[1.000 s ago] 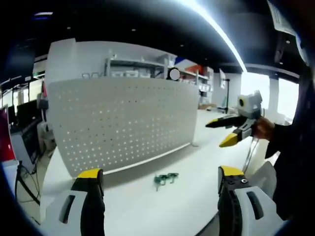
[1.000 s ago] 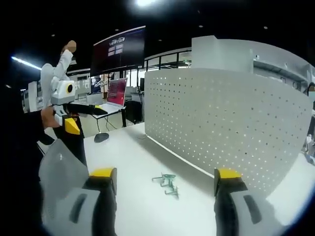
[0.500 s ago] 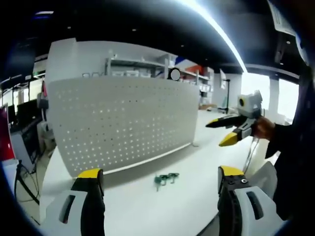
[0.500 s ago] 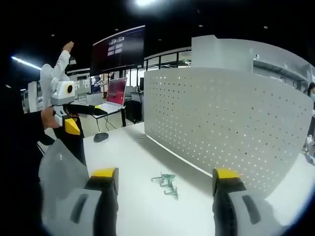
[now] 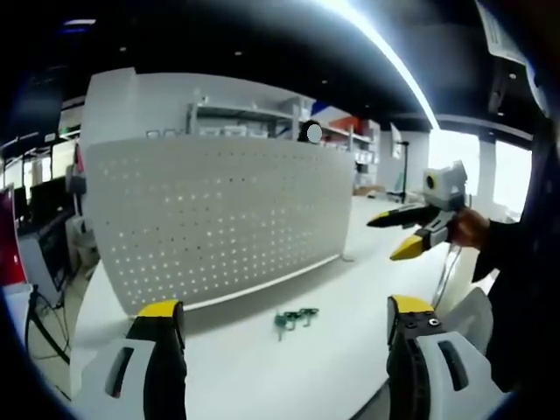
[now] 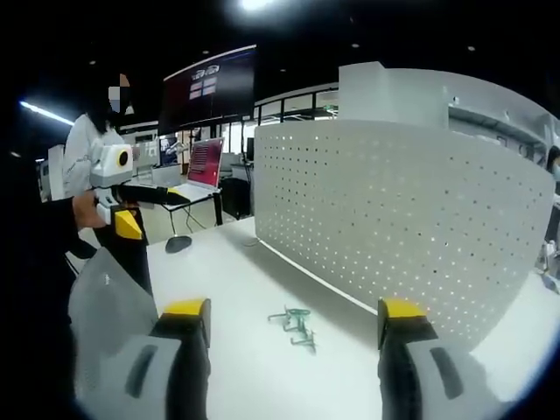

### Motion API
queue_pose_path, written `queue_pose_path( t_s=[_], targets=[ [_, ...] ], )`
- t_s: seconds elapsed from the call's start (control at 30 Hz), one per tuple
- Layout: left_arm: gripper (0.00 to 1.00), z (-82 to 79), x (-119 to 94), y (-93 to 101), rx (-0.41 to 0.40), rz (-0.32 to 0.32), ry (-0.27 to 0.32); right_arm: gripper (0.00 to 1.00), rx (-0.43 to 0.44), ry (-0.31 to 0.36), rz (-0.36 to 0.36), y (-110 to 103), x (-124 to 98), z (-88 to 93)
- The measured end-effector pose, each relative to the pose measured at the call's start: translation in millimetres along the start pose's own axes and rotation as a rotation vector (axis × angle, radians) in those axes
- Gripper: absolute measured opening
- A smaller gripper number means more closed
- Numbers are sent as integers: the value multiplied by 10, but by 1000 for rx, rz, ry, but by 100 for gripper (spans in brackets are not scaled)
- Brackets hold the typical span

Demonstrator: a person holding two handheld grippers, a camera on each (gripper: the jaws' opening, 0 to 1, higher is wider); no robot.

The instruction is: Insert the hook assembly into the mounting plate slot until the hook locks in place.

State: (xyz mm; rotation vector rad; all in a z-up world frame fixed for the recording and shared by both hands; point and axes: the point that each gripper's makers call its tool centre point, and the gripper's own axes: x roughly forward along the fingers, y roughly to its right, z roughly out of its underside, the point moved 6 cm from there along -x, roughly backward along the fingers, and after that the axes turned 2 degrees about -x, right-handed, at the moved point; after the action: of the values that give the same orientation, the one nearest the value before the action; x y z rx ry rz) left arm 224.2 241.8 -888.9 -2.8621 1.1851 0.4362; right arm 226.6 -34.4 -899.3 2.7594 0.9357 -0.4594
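Green hook assembly (image 5: 294, 319) loose on white tabletop (image 5: 262, 367), near foot of upright perforated mounting plate (image 5: 219, 219).
Left gripper (image 5: 278, 350) and right gripper (image 6: 284, 350) both hover above tabletop, fingers spread wide, gripping nothing; laptop (image 6: 206, 166) behind.

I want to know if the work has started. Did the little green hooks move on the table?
No. The green hooks lie on the white table at the same spot, just in front of the pegboard.

free: bare table (image 5: 262, 367) before hooks (image 5: 294, 318) | blocked: upright pegboard (image 5: 219, 219) (just behind)
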Motion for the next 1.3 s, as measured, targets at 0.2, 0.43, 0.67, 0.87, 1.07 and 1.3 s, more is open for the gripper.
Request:
queue_pose_path(
  t_s=[0.2,0.43,0.67,0.87,1.07,1.3],
  targets=[
    [97,18,1,-17,-5,-3,-1,75,3,-5,-1,3,13,18],
    [96,21,18,-36,-8,-4,1,74,7,-7,1,12,24,23],
    [95,34,35,-38,-14,0,3,73,14,-14,1,18,37,44],
    [95,55,39,-75,-20,-2,6,73,14,-16,0,13,55,36],
    [95,38,24,-84,-11,-3,15,73,9,-6,2,5,29,9],
    [95,78,58,-79,-14,10,10,72,5,-28,-3,-18,28,52]
  ],
)
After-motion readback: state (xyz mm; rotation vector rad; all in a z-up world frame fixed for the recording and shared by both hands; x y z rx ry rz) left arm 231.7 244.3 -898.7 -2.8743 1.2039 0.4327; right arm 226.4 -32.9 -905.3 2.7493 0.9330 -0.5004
